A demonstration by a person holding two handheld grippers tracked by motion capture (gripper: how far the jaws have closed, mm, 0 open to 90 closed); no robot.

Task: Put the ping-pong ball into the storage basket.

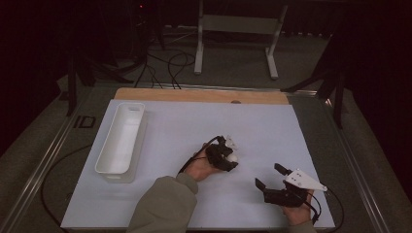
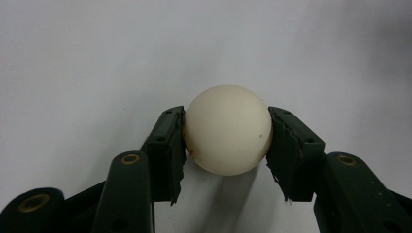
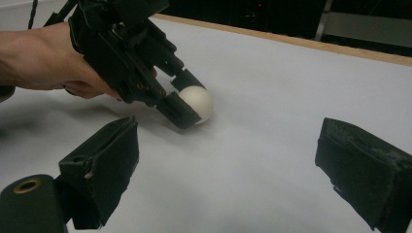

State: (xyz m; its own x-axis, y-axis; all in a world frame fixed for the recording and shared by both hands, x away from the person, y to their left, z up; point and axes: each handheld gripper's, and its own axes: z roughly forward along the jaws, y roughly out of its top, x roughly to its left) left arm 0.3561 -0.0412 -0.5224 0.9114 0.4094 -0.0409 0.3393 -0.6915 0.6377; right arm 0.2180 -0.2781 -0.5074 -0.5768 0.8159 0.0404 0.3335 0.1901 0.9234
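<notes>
One white ball [image 2: 227,130] sits on the tabletop [image 1: 272,126], a little toward the near edge from the middle and slightly right of centre. The left hand-held gripper [image 1: 232,156] has it clamped: in the left gripper view both pads press the ball at its widest line, one on each side, and the ball rests on the surface with its shadow directly beneath. The right hand-held gripper [image 1: 268,175] hangs near the near right corner, jaws spread wide with nothing between them, well apart from the ball.

Handling, as judged: the ball looks smooth, hard and light, with a matte, slightly scuffed skin. Round and slick, so it is likely to squirt out if the pads sit above or below the equator. The present hold across the full diameter looks right. The torn foam edges of the pads should add some friction.

View notes: the left gripper view gives pad contact and small marks on the ball's surface. The right gripper view shows the same grip from the side, the left gripper tilted downward and the person's hand [image 3: 46,60] behind it. The high view adds a long white tray [image 1: 120,138] near the left edge, empty as far as can be seen.
</notes>
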